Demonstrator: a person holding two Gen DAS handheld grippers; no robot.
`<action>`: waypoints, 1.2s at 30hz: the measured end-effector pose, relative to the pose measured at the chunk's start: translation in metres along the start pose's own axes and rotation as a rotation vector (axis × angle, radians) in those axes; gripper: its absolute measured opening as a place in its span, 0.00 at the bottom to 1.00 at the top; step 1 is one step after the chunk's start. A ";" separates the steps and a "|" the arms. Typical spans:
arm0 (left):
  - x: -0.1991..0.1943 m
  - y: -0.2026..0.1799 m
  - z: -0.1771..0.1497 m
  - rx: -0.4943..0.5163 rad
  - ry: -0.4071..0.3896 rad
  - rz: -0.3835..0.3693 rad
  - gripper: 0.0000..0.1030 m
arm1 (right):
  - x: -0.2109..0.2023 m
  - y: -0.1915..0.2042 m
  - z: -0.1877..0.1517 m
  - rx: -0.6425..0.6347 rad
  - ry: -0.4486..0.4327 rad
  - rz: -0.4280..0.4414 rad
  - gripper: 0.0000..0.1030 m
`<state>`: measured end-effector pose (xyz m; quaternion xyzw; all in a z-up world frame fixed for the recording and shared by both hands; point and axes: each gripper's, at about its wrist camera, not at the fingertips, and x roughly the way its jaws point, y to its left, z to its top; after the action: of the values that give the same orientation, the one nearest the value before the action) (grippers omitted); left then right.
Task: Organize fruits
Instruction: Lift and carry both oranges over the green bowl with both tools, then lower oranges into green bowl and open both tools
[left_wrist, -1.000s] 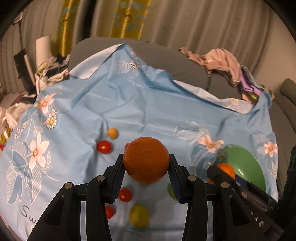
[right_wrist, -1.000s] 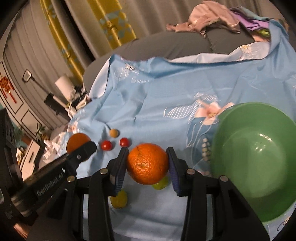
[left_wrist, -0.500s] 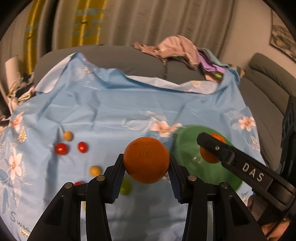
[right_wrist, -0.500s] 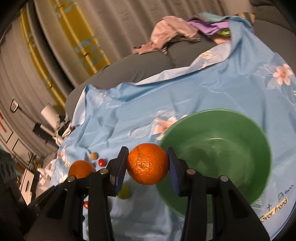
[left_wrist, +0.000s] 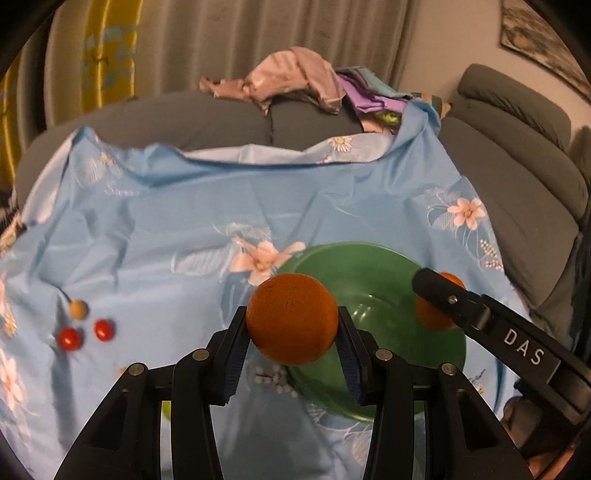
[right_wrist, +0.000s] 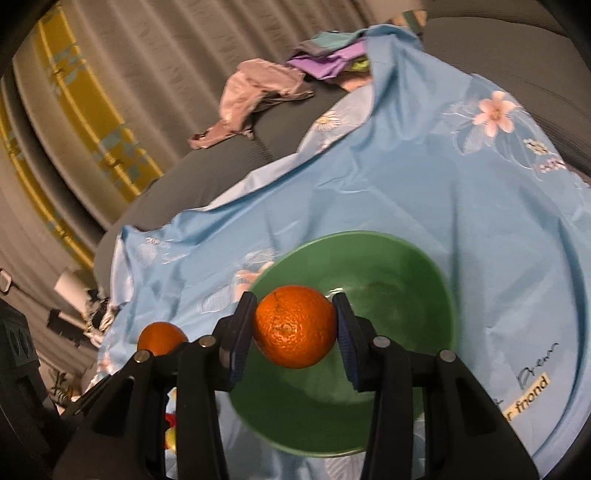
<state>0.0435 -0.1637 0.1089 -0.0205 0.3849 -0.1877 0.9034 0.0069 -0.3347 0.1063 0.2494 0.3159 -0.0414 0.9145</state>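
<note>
While both grippers hang above the blue floral cloth (left_wrist: 155, 229), each has its jaws closed on a fruit. The left gripper (left_wrist: 291, 354) clamps an orange (left_wrist: 291, 319) over the near-left rim of the green bowl (left_wrist: 373, 273). The right gripper (right_wrist: 293, 341) pinches a second orange (right_wrist: 295, 326) above the bowl's hollow, its dark finger reaching in from the right in the left view. Two red cherry tomatoes (left_wrist: 85, 334) and a small yellow-orange fruit (left_wrist: 78, 308) lie well apart to the left; open cloth runs beyond the bowl toward the grey sofa (left_wrist: 517, 155)
</note>
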 end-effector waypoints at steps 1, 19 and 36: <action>0.002 -0.002 -0.001 0.004 0.006 -0.007 0.44 | 0.001 -0.002 0.000 0.006 0.000 -0.022 0.42; 0.028 -0.025 -0.019 0.033 0.100 -0.054 0.44 | 0.015 -0.015 -0.004 0.010 0.037 -0.134 0.42; 0.036 -0.031 -0.023 0.035 0.125 -0.093 0.44 | 0.024 -0.016 -0.006 -0.012 0.075 -0.163 0.43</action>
<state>0.0401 -0.2029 0.0737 -0.0106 0.4360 -0.2370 0.8681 0.0190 -0.3433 0.0810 0.2186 0.3692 -0.1042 0.8972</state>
